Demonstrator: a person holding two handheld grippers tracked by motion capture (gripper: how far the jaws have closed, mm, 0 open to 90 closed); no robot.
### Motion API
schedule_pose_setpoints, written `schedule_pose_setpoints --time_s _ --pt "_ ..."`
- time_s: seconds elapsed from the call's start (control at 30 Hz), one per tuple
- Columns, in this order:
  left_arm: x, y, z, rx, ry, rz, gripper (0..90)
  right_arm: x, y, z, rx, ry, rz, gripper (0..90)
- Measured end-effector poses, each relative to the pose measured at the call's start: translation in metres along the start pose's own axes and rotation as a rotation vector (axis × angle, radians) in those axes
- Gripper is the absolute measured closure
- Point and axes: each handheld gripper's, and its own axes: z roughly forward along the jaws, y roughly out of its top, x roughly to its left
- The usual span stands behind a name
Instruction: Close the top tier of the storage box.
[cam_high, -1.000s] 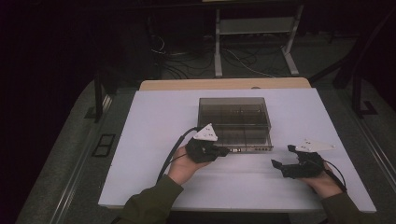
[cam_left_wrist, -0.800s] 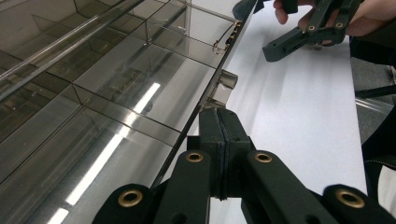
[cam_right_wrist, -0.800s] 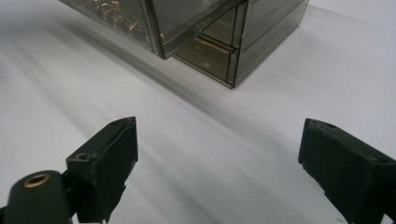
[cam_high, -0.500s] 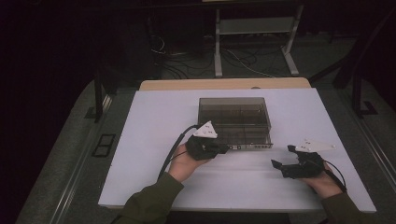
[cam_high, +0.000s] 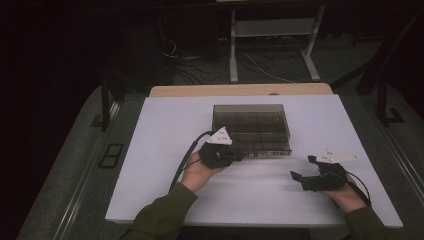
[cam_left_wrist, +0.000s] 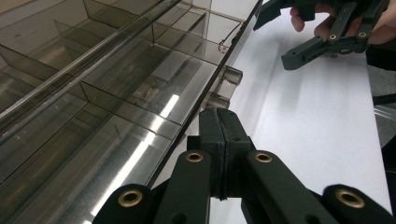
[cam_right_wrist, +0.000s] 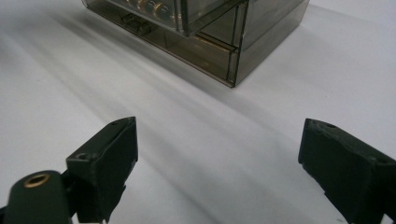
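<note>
Left hand-held gripper: we read its jaws as fully shut, pads pressed flat together with nothing between them in the left gripper view. Its tip sat at the front edge of the smoked clear organizer box, just left of the small front latch. Whether it actually touched the lid edge, we couldn't tell.

Right hand-held gripper: jaws stood wide apart, empty, hovering low over the bare counter near its front right corner. From there the box lay ahead and to the left, well apart.

Box position: centre of the counter, slightly toward the back edge, long axis running parallel to the front edge. Lid looked down; inner dividers were visible through it, and some small brass-coloured parts sat in one compartment.

Key relation, in our judgement: the left hand was the nearer one by far, already at the box's front face, so any lid or latch move would fall to it. The right would have to travel left and forward first.

Labels or writing: we could read none on the box or on either hand-held gripper.
</note>
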Motion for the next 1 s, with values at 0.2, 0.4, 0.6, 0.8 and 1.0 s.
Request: schedule_pose_setpoints --time_s 0.2,0.4,0.6,0.8,1.0 --pt "0.002 0.001 0.001 0.000 0.007 0.000 89.2 0.000 0.000 0.000 0.000 0.000 0.000 11.3" --pt "0.004 0.002 0.003 -0.002 0.018 0.003 89.3 0.000 0.000 0.000 -0.002 -0.002 0.001 11.3" --pt "0.007 0.006 0.004 -0.015 0.025 0.000 89.2 0.000 0.000 0.000 0.002 -0.004 0.004 11.3" --pt "0.009 0.008 0.005 -0.010 0.032 0.005 89.3 0.000 0.000 0.000 0.001 -0.004 0.005 11.3" --pt "0.014 0.011 0.006 -0.015 0.042 0.000 89.3 0.000 0.000 0.000 0.002 -0.002 0.004 11.3"
